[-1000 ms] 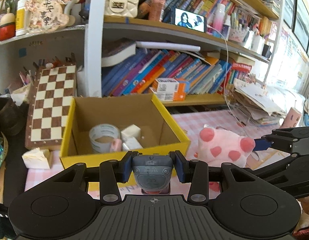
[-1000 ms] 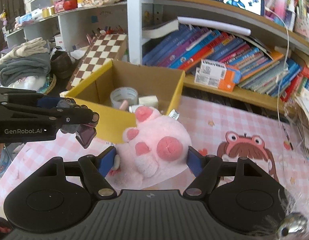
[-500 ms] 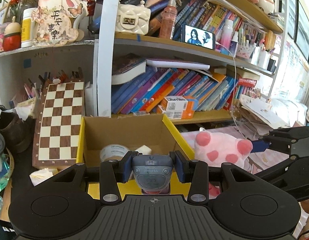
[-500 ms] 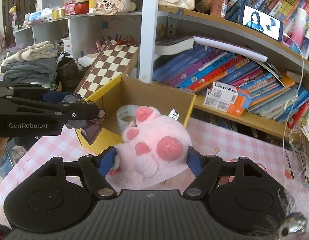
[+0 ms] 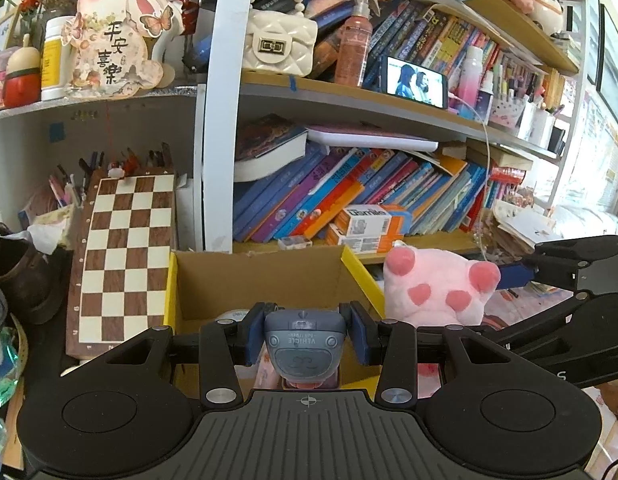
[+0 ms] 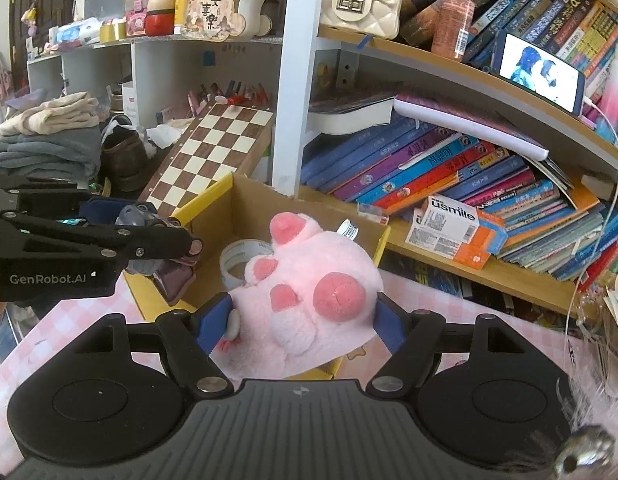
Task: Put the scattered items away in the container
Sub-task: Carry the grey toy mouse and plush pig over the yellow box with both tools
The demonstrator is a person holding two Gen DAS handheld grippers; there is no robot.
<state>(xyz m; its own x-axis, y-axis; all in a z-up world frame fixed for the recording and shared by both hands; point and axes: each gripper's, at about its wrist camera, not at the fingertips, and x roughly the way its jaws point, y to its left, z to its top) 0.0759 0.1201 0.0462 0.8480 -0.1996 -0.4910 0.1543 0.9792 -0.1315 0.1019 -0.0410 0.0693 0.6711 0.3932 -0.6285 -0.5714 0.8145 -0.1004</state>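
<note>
The left claw [image 5: 305, 338] is clamped on a grey toy car [image 5: 304, 346], low centre of frame; the right claw [image 6: 305, 320] squeezes a pink plush toy [image 6: 309, 280], both over the yellow cardboard box [image 5: 265, 276].

We watch both loads rise and close in on the yellow cardboard box [image 6: 213, 200]. The pink plush toy [image 6: 309, 292], a second ago low over the checked tablecloth [image 6: 49, 344] beside the box, now hangs over the near right corner (covering part of the tape roll [image 6: 241, 258]) — and the grey toy vehicle [image 5: 303, 346] has come over the front wall.
</note>
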